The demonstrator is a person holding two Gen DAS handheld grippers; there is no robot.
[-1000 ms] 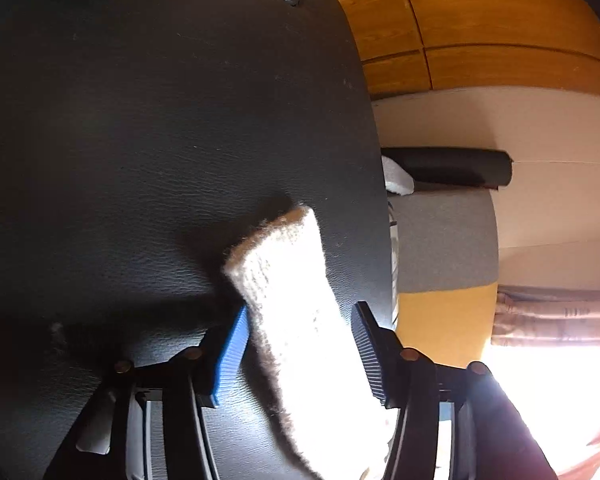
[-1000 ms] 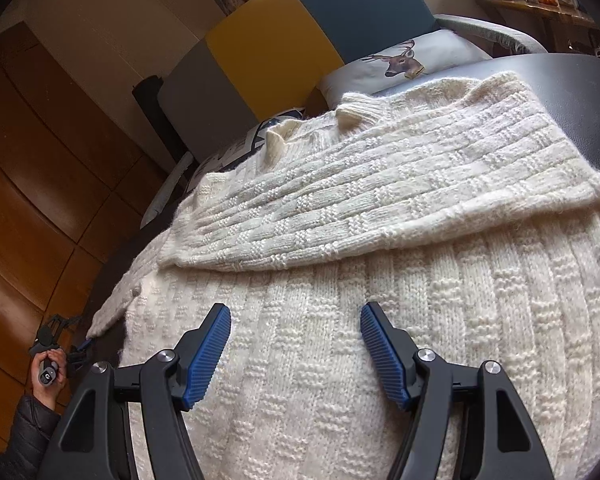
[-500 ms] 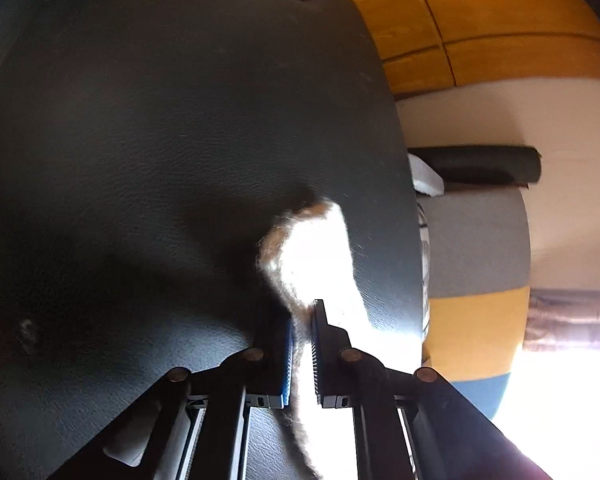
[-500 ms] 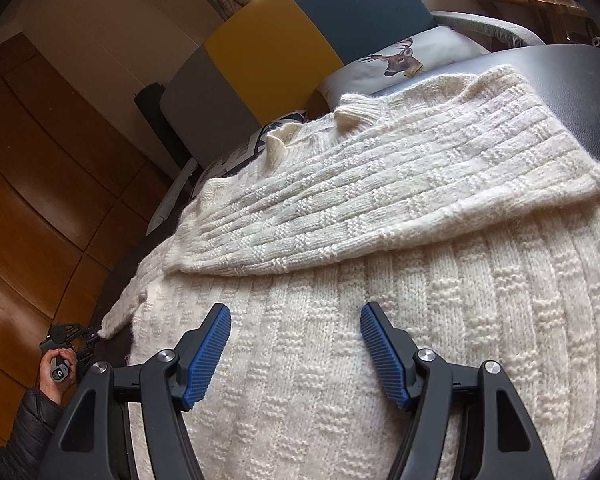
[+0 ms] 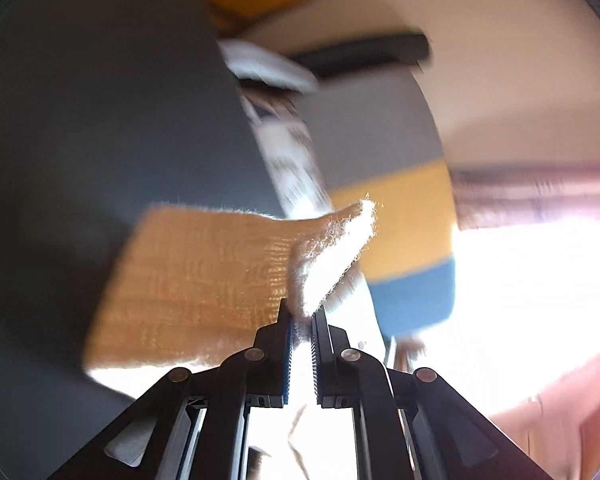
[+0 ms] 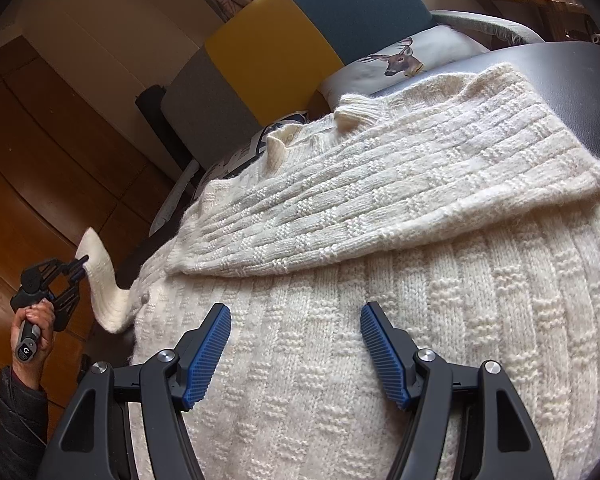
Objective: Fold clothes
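A cream knitted sweater (image 6: 380, 280) lies spread over a dark table (image 6: 572, 76), filling the centre and right of the right wrist view, one sleeve folded across its body. At lower centre the right gripper (image 6: 296, 344) hovers just above the knit, its blue-padded fingers (image 6: 208, 356) spread wide and gripping nothing. At the left edge of that view a hand (image 6: 34, 326) holds the left gripper (image 6: 85, 266), whose jaws are clamped on the cuff of the other sleeve (image 6: 100, 280), lifted clear of the table. A colour-blocked chair (image 6: 300, 36) and a deer-print cushion (image 6: 404, 60) stand beyond. The left wrist view is motion-blurred.
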